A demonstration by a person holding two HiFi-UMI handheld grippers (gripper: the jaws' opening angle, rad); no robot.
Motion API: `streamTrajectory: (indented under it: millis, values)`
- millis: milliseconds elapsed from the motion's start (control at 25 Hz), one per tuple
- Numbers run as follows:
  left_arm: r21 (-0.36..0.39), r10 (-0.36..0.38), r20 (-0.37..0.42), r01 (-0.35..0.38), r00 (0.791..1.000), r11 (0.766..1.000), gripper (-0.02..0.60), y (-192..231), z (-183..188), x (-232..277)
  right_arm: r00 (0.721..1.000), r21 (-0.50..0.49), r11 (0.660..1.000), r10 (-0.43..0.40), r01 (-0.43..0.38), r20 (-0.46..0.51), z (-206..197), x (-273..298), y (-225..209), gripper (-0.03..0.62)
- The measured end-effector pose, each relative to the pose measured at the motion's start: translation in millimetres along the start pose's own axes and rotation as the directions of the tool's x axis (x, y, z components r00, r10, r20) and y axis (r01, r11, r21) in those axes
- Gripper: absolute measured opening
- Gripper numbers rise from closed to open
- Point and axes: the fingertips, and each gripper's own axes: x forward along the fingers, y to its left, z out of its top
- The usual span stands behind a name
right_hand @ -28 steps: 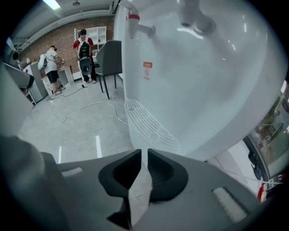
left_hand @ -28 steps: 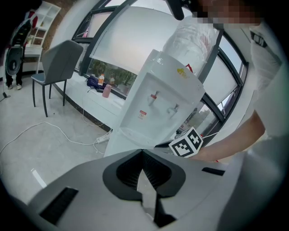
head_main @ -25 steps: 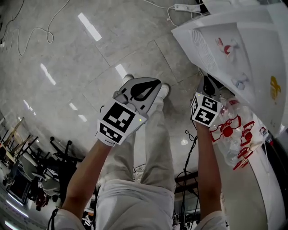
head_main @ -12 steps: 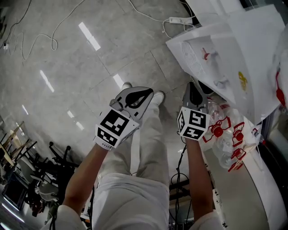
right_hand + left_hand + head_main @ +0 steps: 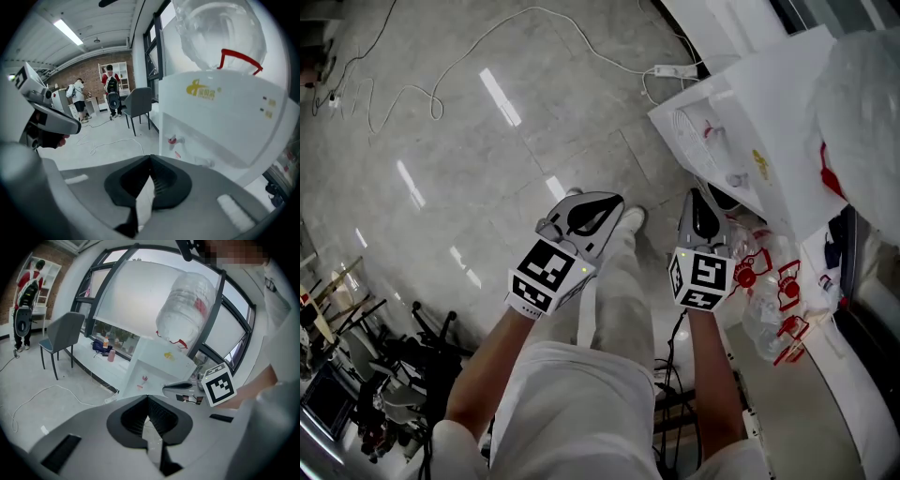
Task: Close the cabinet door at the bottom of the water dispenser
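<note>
**Head view:** L gripper [image 5: 609,202] and R gripper [image 5: 701,195] were held out over the floor [image 5: 487,141], side by side above our legs. The R one was just beside the front of the water dispenser [image 5: 750,122]. The dispenser stood w/ its bottle [image 5: 862,103] on top. We looked down on its top and tap panel, so the cabinet door at its foot was hidden. We couldn't tell if it was open or shut. Empty jugs [image 5: 769,300] w/ red handles lay close by the R arm.

**L gripper view:** jaws together, nothing btw them. The dispenser was ahead, its lower front covered by the gripper's own body. The R gripper showed to the right, near the tap panel.

**R gripper view:** jaws together too, empty. The taps [image 5: 172,139] were right ahead. The door was again out of sight, behind the gripper body.

**Risks, as we judged them:**
- Both grippers sat at approx tap height, well above the door, so a push from here would've met the taps, not the door.
- Going down w/o sight of the door, the R gripper could clip the jugs.
- A shove too hard or too near the hinge edge could make the door bounce back open.
- The same shove could rock the top-heavy dispenser.
</note>
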Motion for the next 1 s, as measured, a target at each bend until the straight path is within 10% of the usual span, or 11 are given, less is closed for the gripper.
streamTrajectory:
  millis: [1000]
  values:
    - [0.04, 0.102, 0.232, -0.114, 0.967, 0.993, 0.003, -49.1, 124.2, -137.8, 0.956, -0.057, 0.996, 0.077, -0.064, 0.282, 174.6, -144.9, 25.1, 0.011]
